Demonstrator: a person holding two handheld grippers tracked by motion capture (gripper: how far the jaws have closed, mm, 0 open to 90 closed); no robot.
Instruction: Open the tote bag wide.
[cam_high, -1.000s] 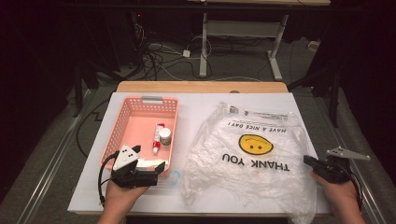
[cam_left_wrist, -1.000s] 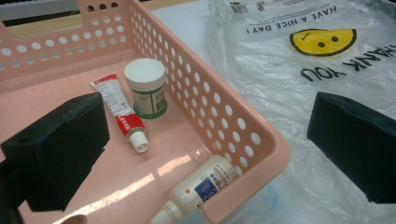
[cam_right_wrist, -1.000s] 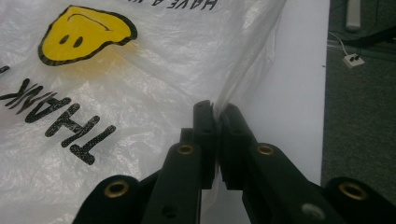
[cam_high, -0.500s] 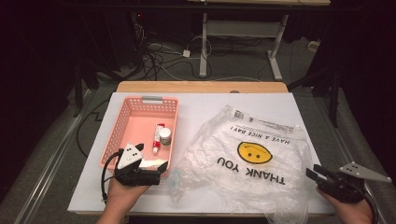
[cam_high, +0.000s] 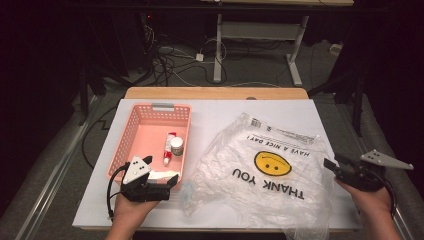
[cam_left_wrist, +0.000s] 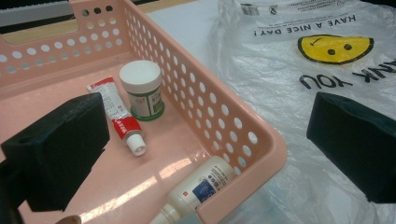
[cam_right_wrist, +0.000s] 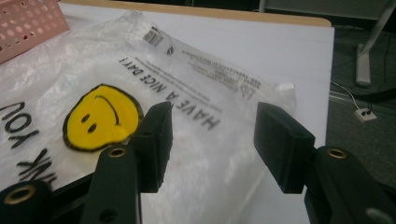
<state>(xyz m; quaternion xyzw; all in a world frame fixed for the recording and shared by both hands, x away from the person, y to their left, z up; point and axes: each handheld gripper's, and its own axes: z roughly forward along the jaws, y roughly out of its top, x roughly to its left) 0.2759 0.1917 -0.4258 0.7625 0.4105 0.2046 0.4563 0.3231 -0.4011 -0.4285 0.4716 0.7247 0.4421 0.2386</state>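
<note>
I'm opening my right gripper (cam_high: 334, 162) wide, letting go of the plastic bag (cam_high: 265, 175) at frame right; bag lying free.

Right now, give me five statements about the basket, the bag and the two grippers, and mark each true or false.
1. The pink basket holds a red-and-white tube. True.
2. The white-capped jar lies on the plastic bag. False: it stands in the basket beside the tube.
3. The bag shows a yellow smiley face. True.
4. The right gripper is clamped on the bag. False: its jaws have just been opening, with nothing pinched between them.
5. The left gripper is shut. False: its jaws stand wide apart over the basket's corner.
</note>
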